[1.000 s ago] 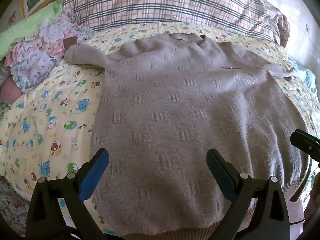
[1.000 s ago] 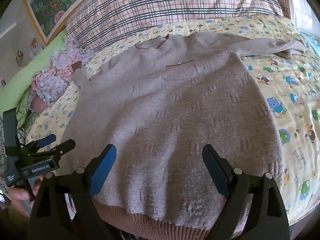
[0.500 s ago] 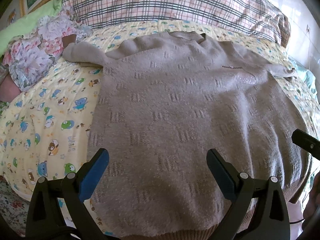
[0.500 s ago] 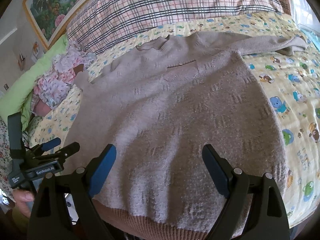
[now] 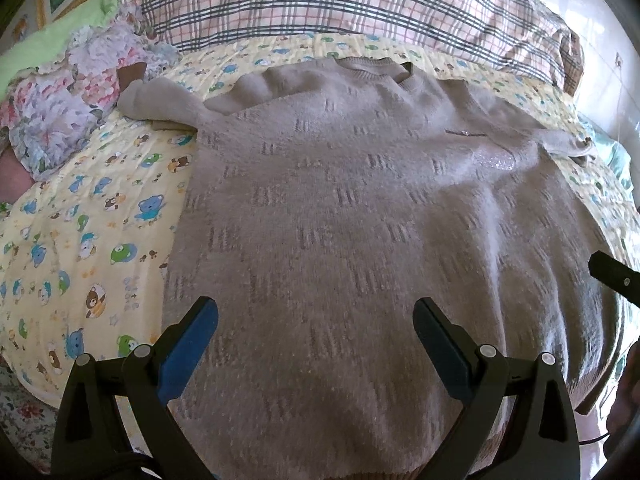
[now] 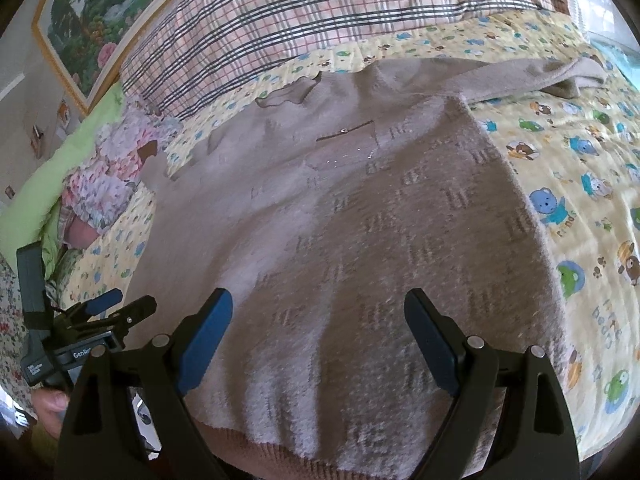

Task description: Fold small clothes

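Observation:
A grey-brown knit sweater (image 5: 352,216) lies spread flat, front up, on a yellow cartoon-print sheet (image 5: 88,216), neck toward the pillows and sleeves out to both sides. It also shows in the right wrist view (image 6: 360,240). My left gripper (image 5: 316,320) is open and empty, hovering above the sweater's lower left part. My right gripper (image 6: 318,312) is open and empty above the lower middle, near the ribbed hem (image 6: 256,444). The left gripper also shows at the left edge of the right wrist view (image 6: 104,308).
A plaid pillow (image 5: 344,0) lies across the back. A floral garment pile (image 5: 68,92) sits at the far left on a green cover (image 6: 48,168). A framed picture (image 6: 104,4) hangs behind. The bed edge runs just below the hem.
Both grippers have moved slightly forward and lower over the sweater. The sweater has not moved and both stay open.

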A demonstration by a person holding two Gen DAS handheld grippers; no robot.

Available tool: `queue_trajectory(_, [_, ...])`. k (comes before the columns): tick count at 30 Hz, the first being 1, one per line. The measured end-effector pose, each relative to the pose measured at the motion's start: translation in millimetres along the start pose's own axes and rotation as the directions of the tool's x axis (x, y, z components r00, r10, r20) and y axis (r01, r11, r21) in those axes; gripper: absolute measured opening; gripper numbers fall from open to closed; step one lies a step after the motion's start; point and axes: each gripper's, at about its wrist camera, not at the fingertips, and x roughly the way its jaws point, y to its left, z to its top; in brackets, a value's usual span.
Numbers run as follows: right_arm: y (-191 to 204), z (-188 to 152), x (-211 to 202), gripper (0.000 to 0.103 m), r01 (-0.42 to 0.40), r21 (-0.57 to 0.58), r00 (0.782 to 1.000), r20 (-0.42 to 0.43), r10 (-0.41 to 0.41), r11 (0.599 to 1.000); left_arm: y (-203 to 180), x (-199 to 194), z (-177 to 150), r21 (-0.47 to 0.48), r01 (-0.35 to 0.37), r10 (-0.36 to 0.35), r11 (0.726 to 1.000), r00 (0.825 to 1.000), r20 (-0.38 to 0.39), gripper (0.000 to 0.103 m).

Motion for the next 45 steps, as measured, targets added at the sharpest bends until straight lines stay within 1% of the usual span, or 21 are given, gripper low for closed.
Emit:
queue_trajectory(3, [-5,5,-1,0.088,0.006,0.015,1.000,-0.001,-0.006,1.000,0,4,3,0.005,-0.003,0.003,1.000,1.000,0.004,0.098])
queue_trajectory(4, [-7,6,0,0.088,0.007,0.027,1.000,-0.018,-0.007,1.000,-1,5,4,0.007,-0.004,0.004,1.000,1.000,0.008,0.098])
queue_trajectory(5, [-9,7,-1,0.088,0.001,0.029,1.000,-0.001,-0.001,1.000,-1,6,5,0.007,-0.003,0.002,1.000,1.000,0.006,0.098])
queue_trajectory(8, [-15,12,-1,0.088,-0.009,0.048,1.000,0.015,0.009,0.999,-1,9,8,0.002,0.007,-0.007,1.000,1.000,-0.006,0.098])
queue_trajectory(12, [-25,15,-1,0.088,-0.030,0.090,0.999,0.023,0.028,0.995,-1,12,12,-0.003,0.021,-0.021,1.000,1.000,-0.003,0.098])
queue_trajectory(16, [-41,24,-3,0.088,-0.021,0.117,0.999,0.034,0.017,0.993,1,18,21,-0.008,0.044,-0.044,0.999,0.999,-0.007,0.099])
queue_trajectory(18, [-55,33,-6,0.087,-0.004,0.139,0.999,0.040,-0.001,0.990,2,20,29,-0.014,0.050,-0.050,0.999,0.999,0.000,0.099])
queue_trajectory(20, [-71,43,-10,0.084,0.010,0.160,0.998,0.057,-0.020,0.987,2,22,39,-0.011,0.045,-0.045,0.999,0.999,0.008,0.099])
queue_trajectory(22, [-89,58,-15,0.080,0.058,0.184,0.995,0.065,-0.071,0.981,3,26,50,-0.004,0.032,-0.032,0.999,0.999,0.003,0.099])
queue_trajectory(23, [-99,66,-18,0.079,0.071,0.197,0.993,0.076,-0.087,0.978,3,27,57,-0.002,0.029,-0.029,1.000,1.000,0.008,0.099])
queue_trajectory(25, [-120,83,-24,0.073,0.094,0.236,0.988,0.095,-0.120,0.967,4,30,69,0.002,0.019,-0.019,1.000,1.000,0.014,0.099])
queue_trajectory(27, [-145,103,-29,0.068,0.129,0.277,0.980,0.110,-0.164,0.952,4,33,84,0.004,0.012,-0.012,1.000,0.999,0.033,0.099])
queue_trajectory(32, [-206,150,-34,0.065,0.207,0.363,0.956,0.122,-0.267,0.908,5,48,122,-0.006,0.007,-0.006,1.000,0.999,0.053,0.099])
queue_trajectory(34, [-229,168,-34,0.062,0.231,0.399,0.948,0.115,-0.298,0.887,6,56,135,-0.013,0.006,-0.006,1.000,0.999,0.048,0.099])
queue_trajectory(36, [-252,189,-31,0.062,0.274,0.416,0.933,0.105,-0.345,0.867,6,66,146,-0.020,0.002,-0.001,1.000,0.999,0.037,0.099])
queue_trajectory(37, [-264,200,-28,0.062,0.295,0.430,0.925,0.095,-0.368,0.853,6,72,151,-0.021,-0.005,0.006,1.000,0.999,0.032,0.099])
queue_trajectory(39, [-286,217,-22,0.062,0.310,0.461,0.920,0.077,-0.385,0.832,6,81,159,-0.022,-0.013,0.014,1.000,1.000,0.027,0.099])
queue_trajectory(40, [-301,228,-16,0.062,0.325,0.484,0.915,0.054,-0.399,0.812,5,86,164,-0.024,-0.017,0.018,1.000,0.999,0.028,0.099])
queue_trajectory(41, [-309,235,-13,0.062,0.338,0.492,0.911,0.042,-0.410,0.802,5,92,168,-0.024,-0.019,0.019,1.000,1.000,0.020,0.099])
queue_trajectory(45, [-347,264,15,0.062,0.417,0.503,0.890,-0.054,-0.453,0.757,1,118,179,-0.017,-0.024,0.024,1.000,1.000,-0.014,0.099])
